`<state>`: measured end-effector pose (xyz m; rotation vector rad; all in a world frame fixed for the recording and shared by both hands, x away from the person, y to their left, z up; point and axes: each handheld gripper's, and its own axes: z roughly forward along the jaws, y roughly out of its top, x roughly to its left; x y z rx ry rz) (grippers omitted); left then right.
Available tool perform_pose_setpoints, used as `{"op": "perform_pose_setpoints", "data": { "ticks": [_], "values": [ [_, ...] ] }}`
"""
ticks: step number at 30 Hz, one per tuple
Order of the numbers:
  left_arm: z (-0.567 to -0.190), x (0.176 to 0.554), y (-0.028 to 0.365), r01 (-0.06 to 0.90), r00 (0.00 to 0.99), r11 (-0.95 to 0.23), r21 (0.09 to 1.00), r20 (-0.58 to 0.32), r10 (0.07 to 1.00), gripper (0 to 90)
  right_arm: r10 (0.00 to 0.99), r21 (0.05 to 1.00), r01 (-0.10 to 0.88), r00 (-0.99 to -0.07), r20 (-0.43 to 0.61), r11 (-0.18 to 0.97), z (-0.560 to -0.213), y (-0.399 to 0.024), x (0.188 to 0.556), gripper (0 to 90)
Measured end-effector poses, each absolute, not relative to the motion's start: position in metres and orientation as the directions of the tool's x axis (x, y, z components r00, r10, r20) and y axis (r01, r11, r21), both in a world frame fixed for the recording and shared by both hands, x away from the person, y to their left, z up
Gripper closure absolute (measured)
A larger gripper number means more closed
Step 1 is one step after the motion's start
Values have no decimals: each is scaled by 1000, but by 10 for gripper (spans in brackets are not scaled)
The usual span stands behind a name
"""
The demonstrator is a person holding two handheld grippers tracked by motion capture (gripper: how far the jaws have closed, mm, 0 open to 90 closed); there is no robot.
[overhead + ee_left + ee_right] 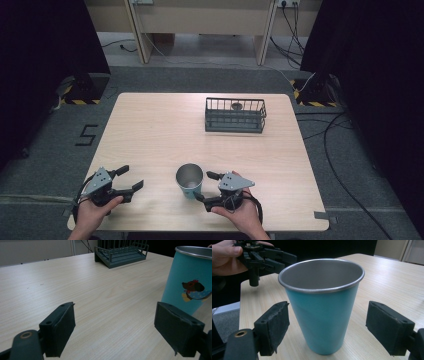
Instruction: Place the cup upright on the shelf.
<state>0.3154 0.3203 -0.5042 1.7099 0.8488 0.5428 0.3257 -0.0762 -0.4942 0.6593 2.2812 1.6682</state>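
Right now the wooden table [150, 130] takes up most of the high view, w/ grey floor around it. Far side, right of centre: a dark wire basket [235, 115], upright, w/ a small round thing inside that's too small to make out. Same basket shows at the top of the left gripper view [120, 252], well apart from everything else.

Next, the cup [190, 181]: teal outside, bare metal inside, standing upright near the table's front edge, approx. centre. Left gripper view shows a cartoon print on its wall [190, 277]. Cup looks empty in the right gripper view [322, 305].

Right gripper [206, 187] sits just beside the cup on its right, held by the person's hand at the front edge. Its jaws are spread wide, one each side of the cup, w/ the cup between them; gaps show on both sides, so pads aren't touching it. Right gripper view [332, 327] confirms.

Left gripper [130, 179] is at front left, apart from the cup, jaws also spread wide w/ only bare table between them [117, 332]. Cup stands just past its right jaw. Nothing gripped by either tool.
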Motion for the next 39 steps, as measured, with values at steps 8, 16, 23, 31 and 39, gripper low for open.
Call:
{"op": "perform_pose_setpoints", "data": {
  "ticks": [8,16,23,31,39],
  "values": [
    [-504,315,320,265,640,-147,953,-60,766,164,488,939,227,-869,76,258,-498,-72,329,196],
    [-504,315,320,266,641,-148,953,-60,766,164,475,938,221,-877,71,268,-500,-65,332,190],
    [-504,315,320,265,641,-148,953,-59,765,165,466,932,223,-882,68,287,-503,-56,335,184],
    [-504,316,320,264,642,-149,953,-59,765,165,459,931,217,-886,61,295,-505,-47,340,167],
    [-504,315,320,263,643,-152,953,-56,764,165,453,934,220,-889,71,283,-505,-39,346,159]
  ]
}}
